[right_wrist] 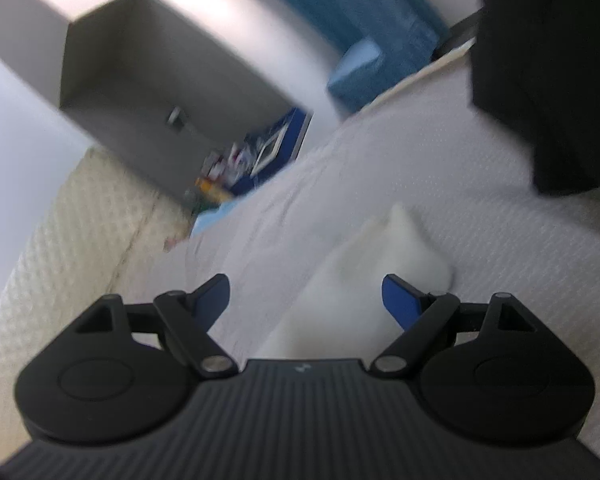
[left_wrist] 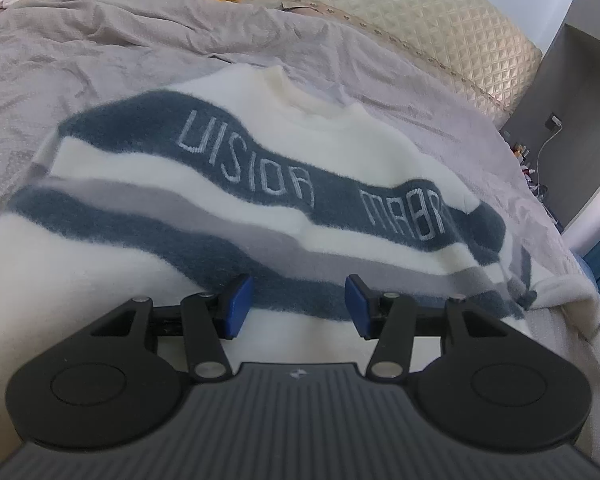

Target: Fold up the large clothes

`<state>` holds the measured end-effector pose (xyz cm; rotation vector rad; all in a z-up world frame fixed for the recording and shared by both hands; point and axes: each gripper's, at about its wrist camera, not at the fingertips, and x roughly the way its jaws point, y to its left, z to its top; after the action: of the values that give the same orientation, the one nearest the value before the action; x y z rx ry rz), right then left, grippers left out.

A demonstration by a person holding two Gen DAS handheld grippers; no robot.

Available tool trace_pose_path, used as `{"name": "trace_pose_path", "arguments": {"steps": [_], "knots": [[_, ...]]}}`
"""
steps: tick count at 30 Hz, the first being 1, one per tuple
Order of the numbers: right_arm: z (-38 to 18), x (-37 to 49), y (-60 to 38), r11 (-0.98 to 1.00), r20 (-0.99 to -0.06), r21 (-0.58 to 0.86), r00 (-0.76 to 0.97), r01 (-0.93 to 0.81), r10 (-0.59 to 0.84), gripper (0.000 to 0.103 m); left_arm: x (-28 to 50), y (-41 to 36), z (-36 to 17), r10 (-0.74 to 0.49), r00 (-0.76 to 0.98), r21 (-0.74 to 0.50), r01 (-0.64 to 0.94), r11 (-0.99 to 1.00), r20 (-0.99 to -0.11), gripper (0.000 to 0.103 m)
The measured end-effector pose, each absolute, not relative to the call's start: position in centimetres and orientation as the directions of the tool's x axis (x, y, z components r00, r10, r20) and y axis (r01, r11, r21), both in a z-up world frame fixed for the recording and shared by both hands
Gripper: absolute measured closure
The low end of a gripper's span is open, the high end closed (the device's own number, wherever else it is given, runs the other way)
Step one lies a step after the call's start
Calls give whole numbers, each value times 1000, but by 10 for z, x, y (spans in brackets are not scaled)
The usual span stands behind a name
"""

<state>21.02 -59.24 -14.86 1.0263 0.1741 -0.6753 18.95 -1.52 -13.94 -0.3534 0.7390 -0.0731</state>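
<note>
Gaping empty, both tongs, left [left_wrist: 300, 306] and right [right_wrist: 306, 304], overhang sweater [left_wrist: 260, 200].

The sweater [left_wrist: 260, 184] is showing pale letters on its upper dark blue band, reading "VISION" and then "MABR"; further letters are running out of sight at the fold.

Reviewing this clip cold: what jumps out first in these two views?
The fluffy white sweater with wavy navy and grey bands and pale lettering dominates the left wrist view, spread flat on the grey bedspread with its collar toward the quilted headboard. The left gripper hovers open above its lower part. In the blurred, tilted right wrist view, the right gripper stands wide open, with a white piece of fabric beyond its fingers.
</note>
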Motion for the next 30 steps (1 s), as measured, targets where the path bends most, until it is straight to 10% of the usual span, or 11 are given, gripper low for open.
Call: {"name": "trace_pose_path", "arguments": {"steps": [11,30], "knots": [[-151,265,-534,617,-626,222,595,755,-503,18,192,-19,-142,-183,738,-324,-51,945,-650,46],[-158,179,-553,396,-699,269,460,878,-547,22,186,-15,-138,-158,757,-297,-50,953,-634,46]]}}
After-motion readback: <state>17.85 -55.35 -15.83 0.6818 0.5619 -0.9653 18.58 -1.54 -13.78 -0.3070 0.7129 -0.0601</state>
